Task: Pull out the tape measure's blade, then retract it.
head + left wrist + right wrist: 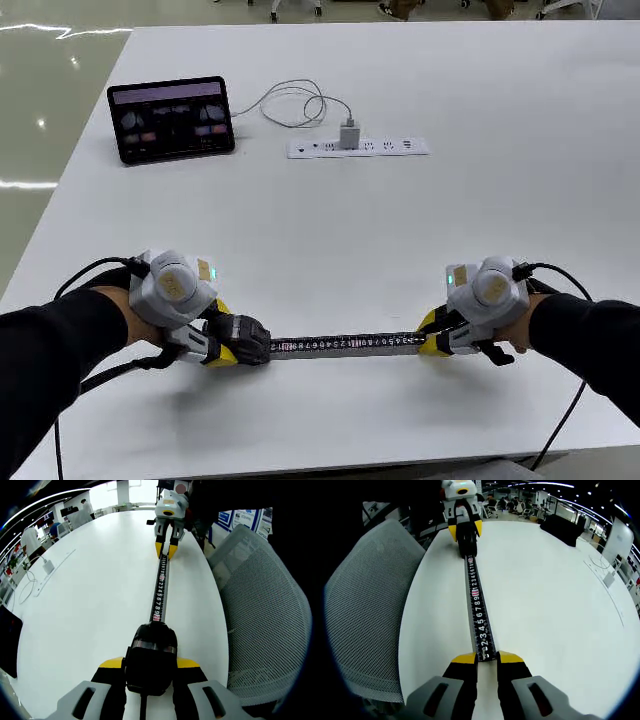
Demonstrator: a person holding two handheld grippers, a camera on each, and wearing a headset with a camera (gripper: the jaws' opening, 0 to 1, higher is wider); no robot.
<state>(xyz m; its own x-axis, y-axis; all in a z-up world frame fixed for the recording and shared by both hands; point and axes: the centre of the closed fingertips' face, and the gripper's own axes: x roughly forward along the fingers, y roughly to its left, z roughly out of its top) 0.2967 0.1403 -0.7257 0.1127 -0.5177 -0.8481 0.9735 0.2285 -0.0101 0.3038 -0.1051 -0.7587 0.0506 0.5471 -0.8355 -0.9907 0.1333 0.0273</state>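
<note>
Tape measure (pixel 300 346): one, lying low on the white table (pixel 420 220) at its near edge, stretched between two grippers. In the head view its black case (pixel 248 338) sits gripped in the left gripper (pixel 225 332), and the one blade (pixel 350 344) runs straight across to the right gripper (pixel 430 334), whose yellow-tipped jaws are pinched narrow on the blade's end. Farther back on the table stand one tablet (pixel 171 118) with a lit screen, one power strip (pixel 390 147), one charger (pixel 349 134) plugged into it, and one looped cable (pixel 295 105).

In the left gripper view the two jaws are spread to the width of the case (pixel 151 656) and clamp it on both sides. The numbered blade (pixel 160 590) leads away over the table to the right gripper (pixel 165 550). One mesh chair (pixel 265 615) stands just beside the table's edge.

In the right gripper view the two jaws stand close together with the blade's tip (pixel 486 652) caught between them. The blade (pixel 476 605) runs up to the left gripper (pixel 465 530) with the case in it. The mesh chair (pixel 365 605) lies to the left.
</note>
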